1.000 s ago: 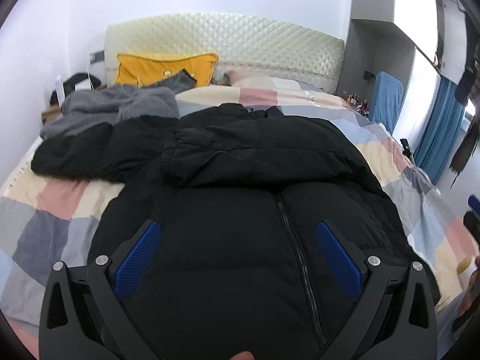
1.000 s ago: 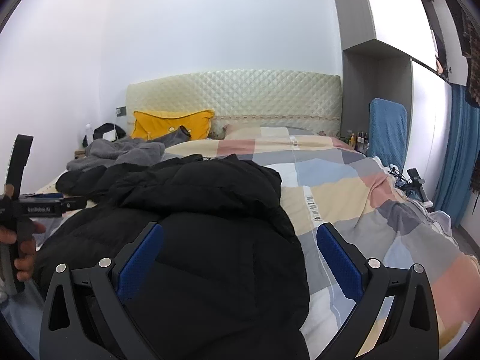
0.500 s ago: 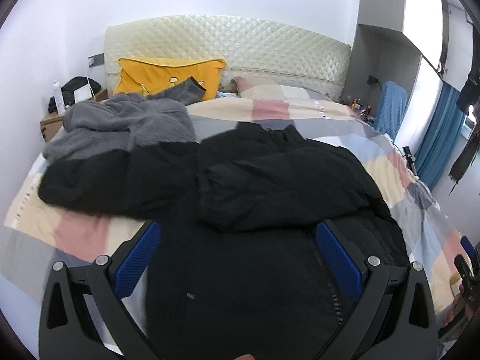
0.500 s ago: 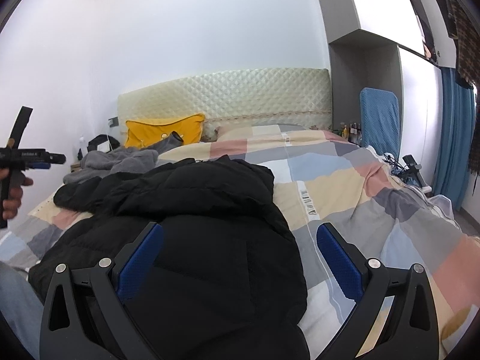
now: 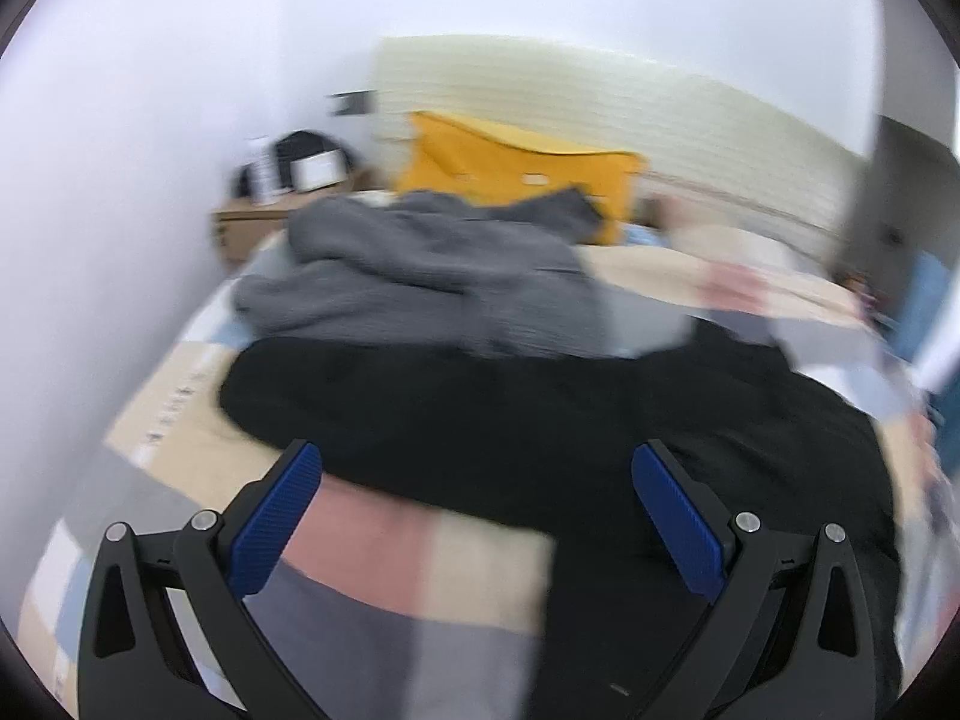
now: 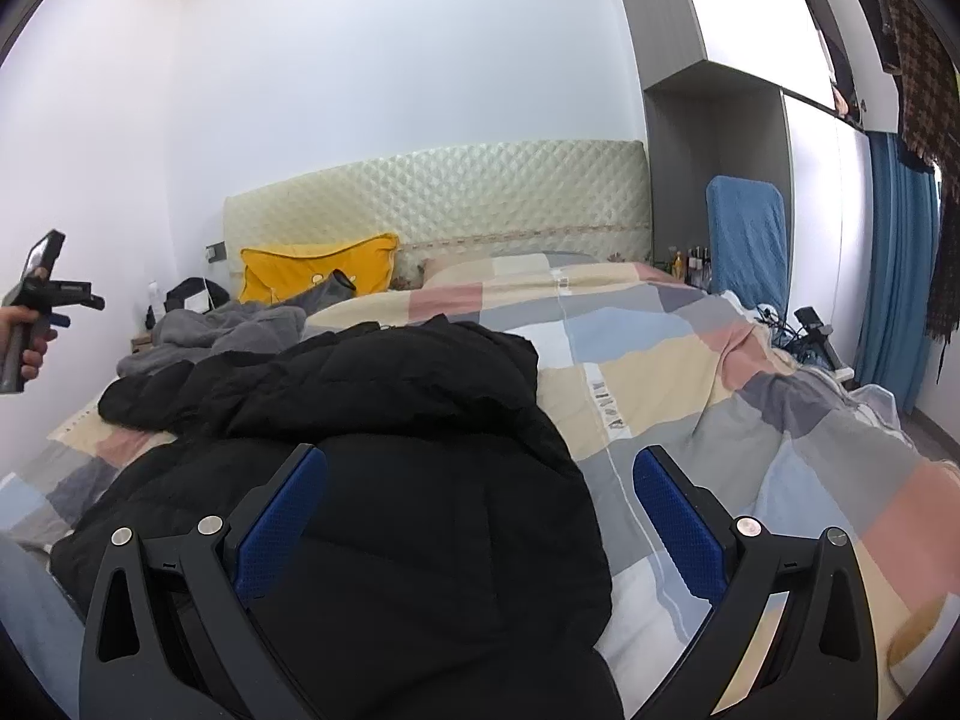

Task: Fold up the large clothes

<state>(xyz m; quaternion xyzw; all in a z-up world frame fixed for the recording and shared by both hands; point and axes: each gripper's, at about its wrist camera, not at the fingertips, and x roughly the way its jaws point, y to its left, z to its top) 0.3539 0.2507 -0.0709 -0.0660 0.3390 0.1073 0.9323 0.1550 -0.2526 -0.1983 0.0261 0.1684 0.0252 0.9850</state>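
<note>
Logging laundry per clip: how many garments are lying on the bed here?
2 that I can tell: a black jacket spread across the near side of the bed, and a grey garment bunched beyond it, near the yellow pillow. More may be hidden underneath.

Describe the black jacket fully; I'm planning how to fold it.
The black jacket is puffy and quilted, matte like a padded coat. It lies spread on the patchwork quilt, its upper part bunched into a thick fold, one sleeve reaching left toward the grey clothes. Both grippers are open and hold nothing.
</note>
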